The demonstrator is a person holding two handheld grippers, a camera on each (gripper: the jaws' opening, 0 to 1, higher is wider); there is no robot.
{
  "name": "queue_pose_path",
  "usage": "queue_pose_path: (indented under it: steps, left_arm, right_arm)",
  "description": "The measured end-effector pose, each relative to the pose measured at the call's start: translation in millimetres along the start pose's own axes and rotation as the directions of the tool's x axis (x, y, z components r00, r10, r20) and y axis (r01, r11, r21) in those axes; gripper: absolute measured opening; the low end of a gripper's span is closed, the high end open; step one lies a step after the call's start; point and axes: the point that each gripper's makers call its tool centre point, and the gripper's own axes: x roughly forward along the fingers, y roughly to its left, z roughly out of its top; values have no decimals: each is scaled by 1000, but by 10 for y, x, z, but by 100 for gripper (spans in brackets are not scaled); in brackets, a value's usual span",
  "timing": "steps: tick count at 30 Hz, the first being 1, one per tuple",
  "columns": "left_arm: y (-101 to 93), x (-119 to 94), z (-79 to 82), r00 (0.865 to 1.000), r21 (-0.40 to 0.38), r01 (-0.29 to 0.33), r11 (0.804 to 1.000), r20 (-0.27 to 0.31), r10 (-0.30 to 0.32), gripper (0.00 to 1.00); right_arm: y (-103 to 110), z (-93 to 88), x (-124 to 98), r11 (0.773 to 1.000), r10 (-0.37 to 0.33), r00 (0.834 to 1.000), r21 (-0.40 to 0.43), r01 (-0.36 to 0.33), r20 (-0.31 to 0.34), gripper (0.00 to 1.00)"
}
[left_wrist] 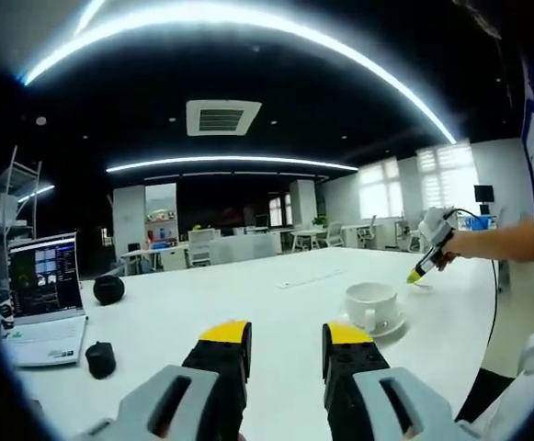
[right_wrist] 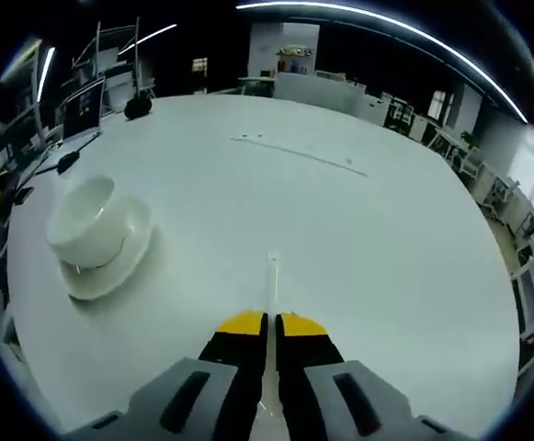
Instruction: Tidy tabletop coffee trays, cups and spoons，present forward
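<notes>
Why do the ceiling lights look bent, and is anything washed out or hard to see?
Left gripper view: fisheye bends the straight light strips into arcs; windows glare white. Right gripper view: the white spoon nearly vanishes against the bright table; cup casts a soft shadow.

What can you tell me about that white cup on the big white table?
The white glossy ceramic-looking coffee cup is round and wide-mouthed, with a handle seen in the left gripper view. It stands upright on a matching white saucer, which lies on the white table. It looks empty inside. Neither gripper touches it; the right gripper, shut on a thin pale spoon, is beside it.
</notes>
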Motion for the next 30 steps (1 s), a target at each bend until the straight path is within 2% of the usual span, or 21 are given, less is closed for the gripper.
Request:
queue_pose_path:
  steps: [4, 10, 16, 25, 30]
  left_arm:
    - [-44, 5, -14, 1000, 5, 11, 1000, -5, -11, 32]
    - [-70, -7, -25, 1000, 0, 17, 1000, -7, -17, 32]
    - [-91, -18, 2, 1000, 5, 22, 1000, -3, -22, 32]
    - [-185, -36, 60, 999, 18, 47, 999, 1, -47, 32]
    - [-233, -44, 72, 998, 22, 66, 998, -4, -66, 32]
  right_arm:
    - [15, 182, -134, 1000, -9, 998, -11, 10, 55, 5]
    - [138, 601, -397, 997, -16, 988, -68, 27, 157, 5]
    - [292, 804, -527, 996, 8, 982, -93, 10, 191, 5]
    - [672, 1248, -690, 988, 68, 959, -149, -27, 274, 5]
    - [968, 1489, -705, 984, 122, 936, -161, -71, 330, 5]
